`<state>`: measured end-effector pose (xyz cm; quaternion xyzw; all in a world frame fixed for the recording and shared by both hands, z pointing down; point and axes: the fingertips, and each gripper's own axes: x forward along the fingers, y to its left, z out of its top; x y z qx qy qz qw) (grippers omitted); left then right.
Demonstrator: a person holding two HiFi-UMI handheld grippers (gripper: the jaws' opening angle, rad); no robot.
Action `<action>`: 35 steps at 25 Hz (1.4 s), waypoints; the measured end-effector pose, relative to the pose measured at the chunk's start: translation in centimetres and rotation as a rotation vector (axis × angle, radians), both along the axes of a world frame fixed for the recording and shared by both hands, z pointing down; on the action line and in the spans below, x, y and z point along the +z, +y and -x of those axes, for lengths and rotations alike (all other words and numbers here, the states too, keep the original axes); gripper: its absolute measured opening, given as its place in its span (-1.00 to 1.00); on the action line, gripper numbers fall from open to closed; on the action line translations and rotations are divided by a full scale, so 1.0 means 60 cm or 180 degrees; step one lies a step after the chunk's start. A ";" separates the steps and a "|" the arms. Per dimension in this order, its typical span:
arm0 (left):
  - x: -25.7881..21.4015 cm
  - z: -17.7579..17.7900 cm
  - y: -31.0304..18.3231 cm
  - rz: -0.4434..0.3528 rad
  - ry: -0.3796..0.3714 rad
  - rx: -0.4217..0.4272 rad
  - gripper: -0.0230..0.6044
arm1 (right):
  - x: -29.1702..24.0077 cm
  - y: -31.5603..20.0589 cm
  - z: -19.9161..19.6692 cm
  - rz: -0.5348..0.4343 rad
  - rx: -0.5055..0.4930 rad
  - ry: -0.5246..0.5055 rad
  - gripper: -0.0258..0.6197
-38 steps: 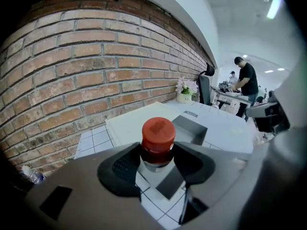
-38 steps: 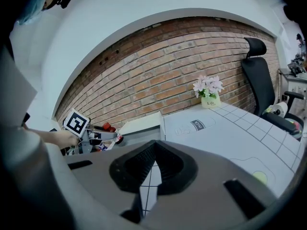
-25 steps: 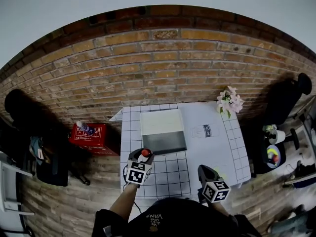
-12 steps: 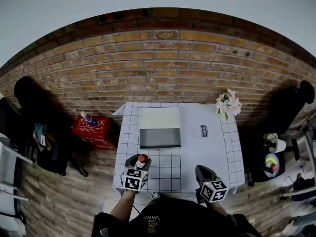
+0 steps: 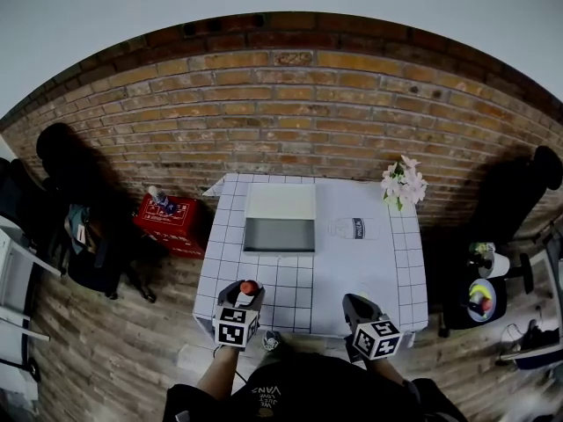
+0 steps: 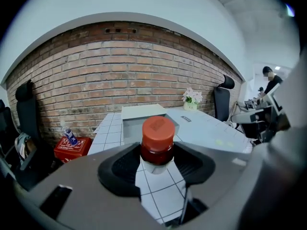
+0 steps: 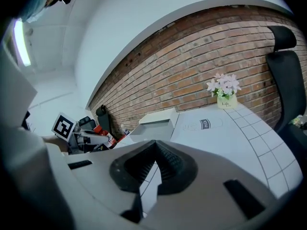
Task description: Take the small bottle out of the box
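A small bottle with a red cap [image 6: 156, 140] stands upright between the jaws of my left gripper [image 6: 156, 158], which is shut on it. In the head view this gripper [image 5: 244, 297] holds the bottle [image 5: 249, 287] over the table's near left part, well clear of the open white box [image 5: 280, 220]. The same box [image 6: 139, 116] lies ahead of the bottle, and its inside looks grey and bare. My right gripper [image 5: 356, 312] hovers at the near right edge. Its jaws [image 7: 154, 150] are shut with nothing between them.
The white gridded table [image 5: 352, 271] stands against a brick wall. At its far right sit a flower pot [image 5: 400, 181] and a flat milk label [image 5: 356, 228]. A red crate [image 5: 171, 218] is on the floor to the left, and chairs stand at both sides.
Both grippers have drawn back from the box toward the table's near edge. The left one still holds the bottle. The right one stays shut and empty.
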<state>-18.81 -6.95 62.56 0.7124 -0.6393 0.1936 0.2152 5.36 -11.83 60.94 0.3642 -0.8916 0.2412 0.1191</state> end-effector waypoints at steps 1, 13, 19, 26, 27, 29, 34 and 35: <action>0.000 -0.006 0.007 -0.0004 0.0007 -0.0024 -0.21 | 0.001 0.003 -0.004 0.0004 -0.0020 0.0007 -0.92; -0.003 -0.066 0.075 -0.0076 0.0040 -0.0255 -0.21 | 0.010 0.034 -0.037 0.0025 -0.0322 0.0047 -0.92; 0.005 -0.094 0.106 -0.0056 0.0070 -0.0337 -0.22 | 0.020 0.051 -0.053 0.0058 -0.0434 0.0084 -0.92; 0.008 -0.125 0.131 -0.0035 0.0101 -0.0389 -0.22 | 0.029 0.065 -0.067 0.0098 -0.0513 0.0115 -0.92; 0.009 -0.129 0.133 -0.0032 0.0107 -0.0393 -0.21 | 0.031 0.066 -0.069 0.0105 -0.0518 0.0119 -0.92; 0.012 -0.138 0.139 -0.0023 0.0117 -0.0399 -0.21 | 0.034 0.070 -0.074 0.0114 -0.0527 0.0127 -0.92; 0.015 -0.153 0.148 -0.0022 0.0146 -0.0419 -0.21 | 0.039 0.075 -0.085 0.0113 -0.0520 0.0159 -0.92; 0.015 -0.155 0.149 -0.0023 0.0146 -0.0418 -0.21 | 0.040 0.075 -0.087 0.0109 -0.0514 0.0167 -0.92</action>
